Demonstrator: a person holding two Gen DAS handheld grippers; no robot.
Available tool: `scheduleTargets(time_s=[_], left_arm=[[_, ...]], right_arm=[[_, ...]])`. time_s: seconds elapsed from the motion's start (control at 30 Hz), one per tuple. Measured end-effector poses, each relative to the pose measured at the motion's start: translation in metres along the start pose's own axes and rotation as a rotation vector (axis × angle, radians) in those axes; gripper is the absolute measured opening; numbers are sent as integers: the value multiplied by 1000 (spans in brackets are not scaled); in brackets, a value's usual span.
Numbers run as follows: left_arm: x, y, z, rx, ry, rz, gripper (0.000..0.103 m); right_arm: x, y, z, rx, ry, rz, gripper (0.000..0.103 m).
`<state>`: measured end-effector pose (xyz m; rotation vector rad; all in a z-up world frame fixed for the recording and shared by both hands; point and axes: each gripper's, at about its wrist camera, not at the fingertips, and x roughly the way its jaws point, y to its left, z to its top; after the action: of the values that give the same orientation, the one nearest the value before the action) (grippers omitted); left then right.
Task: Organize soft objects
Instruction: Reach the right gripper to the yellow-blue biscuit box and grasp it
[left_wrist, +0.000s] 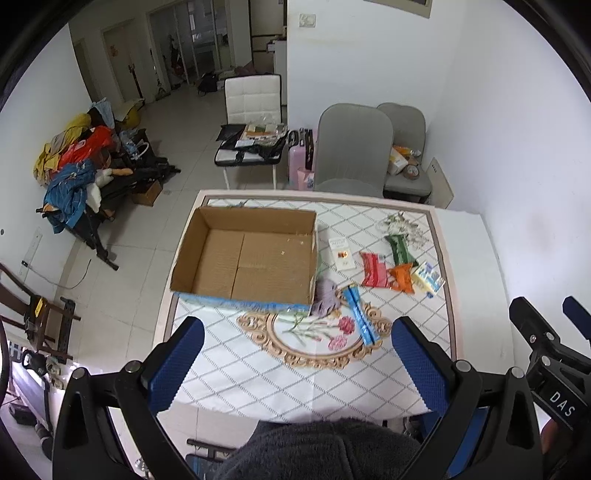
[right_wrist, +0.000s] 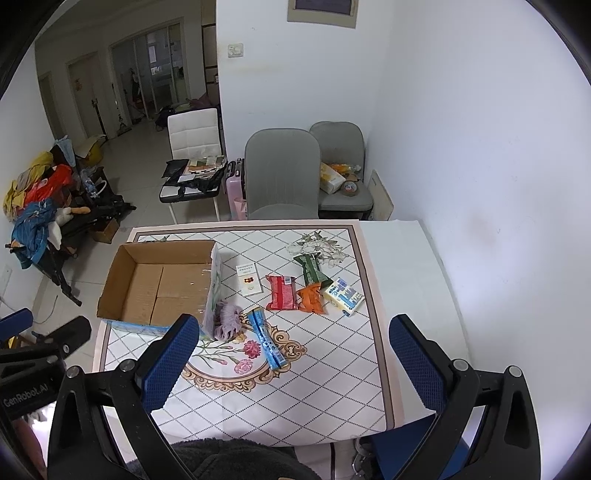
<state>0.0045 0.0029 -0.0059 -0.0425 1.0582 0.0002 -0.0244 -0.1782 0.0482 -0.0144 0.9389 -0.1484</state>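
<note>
An open, empty cardboard box (left_wrist: 251, 258) (right_wrist: 162, 282) stands on the left of the table. Beside its near right corner lies a purple knitted item (left_wrist: 325, 298) (right_wrist: 227, 320). A long blue packet (left_wrist: 360, 314) (right_wrist: 266, 339) lies next to it. Further right lie a red packet (left_wrist: 373, 269) (right_wrist: 282, 292), an orange packet (left_wrist: 402, 277) (right_wrist: 311, 299), a green packet (left_wrist: 398, 248) (right_wrist: 309, 268), a yellow-blue pack (left_wrist: 428, 278) (right_wrist: 343, 295) and a white card (left_wrist: 341, 253) (right_wrist: 249, 284). My left gripper (left_wrist: 299, 365) and right gripper (right_wrist: 295, 365) hang open and empty above the table's near edge.
The table wears a patterned cloth (left_wrist: 258, 365) (right_wrist: 332, 387). Two grey chairs (left_wrist: 354, 147) (right_wrist: 282, 173) stand behind it. A white wall (right_wrist: 498, 184) runs along the right side. A clothes pile (left_wrist: 74, 166) sits on the floor at the left.
</note>
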Motion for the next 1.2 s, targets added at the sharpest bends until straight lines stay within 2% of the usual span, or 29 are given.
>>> scheduleTargets(time_s=[0.1, 0.27, 0.4, 0.47, 0.57, 0.63, 0.77, 0.87, 0.93, 1.03, 1.2], left_arm=[[22, -12, 10, 21, -8, -55, 103], [90, -56, 36, 93, 68, -139, 103], [159, -101, 53, 162, 138, -163, 103], [202, -123, 61, 191, 197, -171, 103], [266, -154, 65, 220, 281, -158, 103], [307, -171, 64, 229, 335, -124, 103], [376, -193, 60, 239, 433, -127, 103], [421, -204, 55, 244, 502, -122, 103], [448, -209, 52, 237, 553, -120, 103], [481, -208, 47, 200, 633, -127, 103], [512, -205, 45, 148, 705, -147, 103]], right_arm=[[22, -20, 8, 55, 17, -15, 103], [83, -76, 20, 164, 88, -62, 103], [165, -128, 23, 232, 190, -12, 103], [212, -147, 26, 207, 245, 27, 103], [289, -163, 29, 101, 339, 31, 103], [339, -168, 29, 15, 407, 23, 103], [440, -162, 19, -167, 557, 27, 102], [495, -155, 7, -228, 652, 57, 101], [518, -149, 0, -250, 697, 78, 98], [542, -143, -5, -277, 715, 73, 98], [570, -138, -8, -223, 737, 128, 98]])
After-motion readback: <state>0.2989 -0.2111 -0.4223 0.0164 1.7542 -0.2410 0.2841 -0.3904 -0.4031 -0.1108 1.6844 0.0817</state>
